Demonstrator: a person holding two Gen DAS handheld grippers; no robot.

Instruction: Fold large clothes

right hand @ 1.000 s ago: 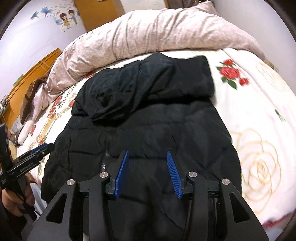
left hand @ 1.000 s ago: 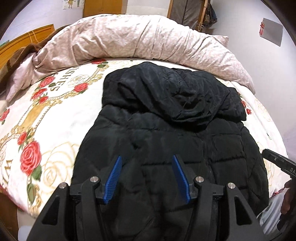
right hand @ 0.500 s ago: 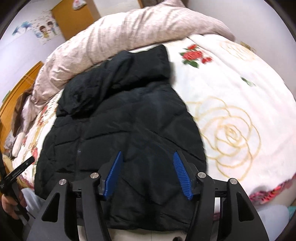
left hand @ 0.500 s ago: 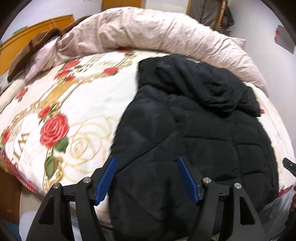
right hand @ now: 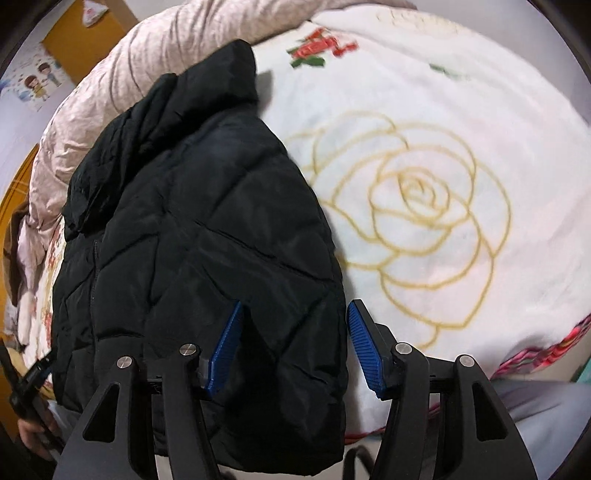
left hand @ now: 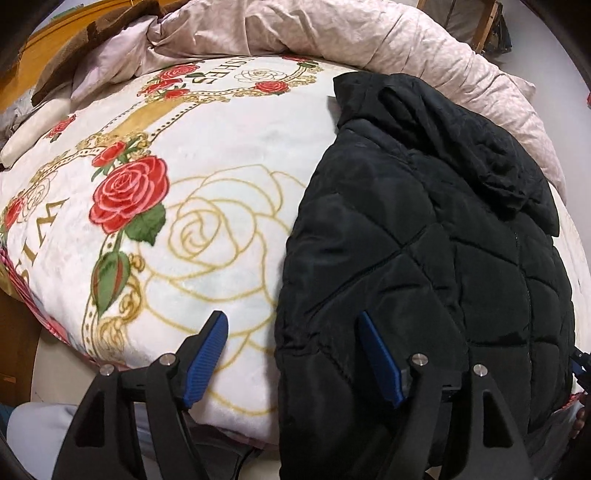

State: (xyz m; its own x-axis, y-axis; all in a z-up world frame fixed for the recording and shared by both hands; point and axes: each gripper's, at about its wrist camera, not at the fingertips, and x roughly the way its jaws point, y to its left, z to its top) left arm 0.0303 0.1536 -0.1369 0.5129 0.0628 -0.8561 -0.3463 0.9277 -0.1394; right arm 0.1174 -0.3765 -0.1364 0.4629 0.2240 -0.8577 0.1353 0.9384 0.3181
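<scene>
A black quilted jacket with a hood lies flat on the white rose-patterned blanket, its hem hanging over the near bed edge. My left gripper hovers over the jacket's lower left edge, which runs between the blue pads without touching them; its jaws are opening. In the right wrist view, the jacket fills the left half. My right gripper straddles its lower right edge, the jaws also opening and the pads not pressing on the cloth.
A crumpled pinkish duvet is heaped along the far side of the bed. A wooden headboard and a brown cloth sit at the far left. Bare blanket spreads to the right of the jacket. Grey trouser legs stand at the near edge.
Both grippers have moved apart and lower, from over the jacket's middle to its two lower side edges. Both sets of jaws stand wider than before.
</scene>
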